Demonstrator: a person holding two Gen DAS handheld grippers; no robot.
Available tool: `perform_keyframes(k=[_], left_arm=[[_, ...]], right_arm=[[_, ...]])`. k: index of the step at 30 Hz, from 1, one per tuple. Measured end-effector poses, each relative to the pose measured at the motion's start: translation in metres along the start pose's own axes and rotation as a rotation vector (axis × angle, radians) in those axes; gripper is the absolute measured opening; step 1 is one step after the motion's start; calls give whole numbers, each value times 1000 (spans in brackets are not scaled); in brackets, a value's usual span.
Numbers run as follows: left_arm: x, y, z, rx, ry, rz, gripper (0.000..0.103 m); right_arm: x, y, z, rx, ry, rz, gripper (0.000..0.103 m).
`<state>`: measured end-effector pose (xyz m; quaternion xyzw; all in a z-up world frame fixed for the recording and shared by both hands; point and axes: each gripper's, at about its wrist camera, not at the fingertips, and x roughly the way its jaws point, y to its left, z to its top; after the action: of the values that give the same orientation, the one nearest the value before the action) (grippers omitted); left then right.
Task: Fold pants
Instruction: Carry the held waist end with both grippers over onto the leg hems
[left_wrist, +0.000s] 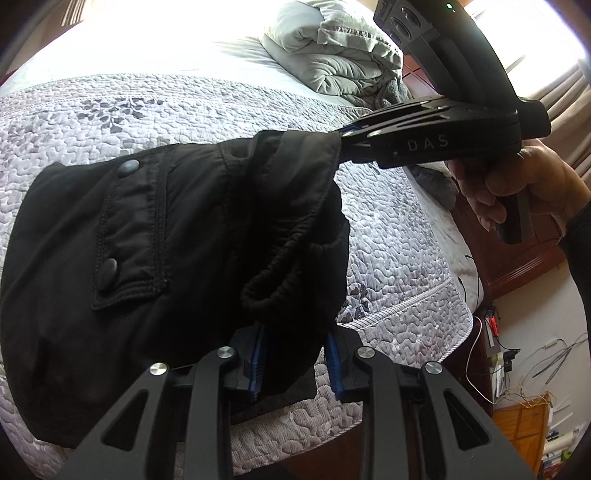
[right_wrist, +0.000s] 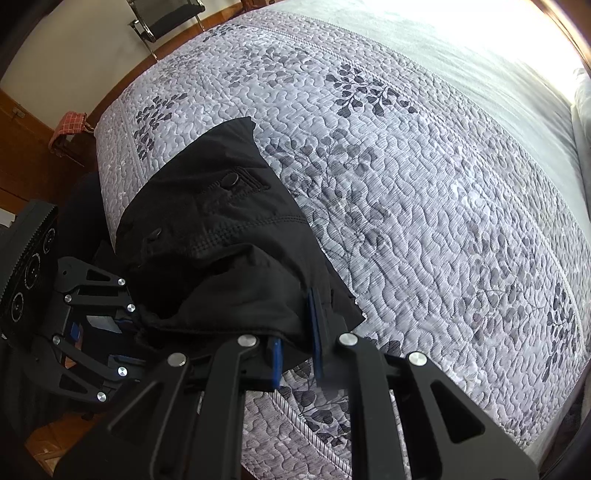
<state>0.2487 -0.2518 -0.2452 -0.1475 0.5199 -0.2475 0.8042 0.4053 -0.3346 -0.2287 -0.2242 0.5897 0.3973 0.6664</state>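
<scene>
Black pants (left_wrist: 155, 236) gripped at the bed (left_wrist: 388, 236) edge, mid-fold.
Left hand-held gripper (left_wrist: 295, 354) and right hand-held gripper (right_wrist: 297, 343) both clench fabric; next, probably carry it across the bed.

a home bedroom: a bed (right_wrist: 424, 177) with a leaf-print quilt ahead of the right gripper (right_wrist: 297, 354), a bunched duvet (left_wrist: 343, 55) beyond the left gripper (left_wrist: 295, 360).

The left gripper (left_wrist: 295, 354) points forward with its two blue-padded fingers (left_wrist: 257, 356) pinched onto black cloth. The right gripper (right_wrist: 295, 350) does the same, fingers (right_wrist: 315, 328) squeezed tight on the cloth. A bare hand (left_wrist: 513, 184) wraps around the right gripper's handle.
</scene>
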Motion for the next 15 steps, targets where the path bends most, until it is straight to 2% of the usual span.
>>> perform_keyframes(k=[15], left_arm=[[34,6,-5,-20,50,12,27]], right_arm=[[30,-18,-13,2,16,20,11]])
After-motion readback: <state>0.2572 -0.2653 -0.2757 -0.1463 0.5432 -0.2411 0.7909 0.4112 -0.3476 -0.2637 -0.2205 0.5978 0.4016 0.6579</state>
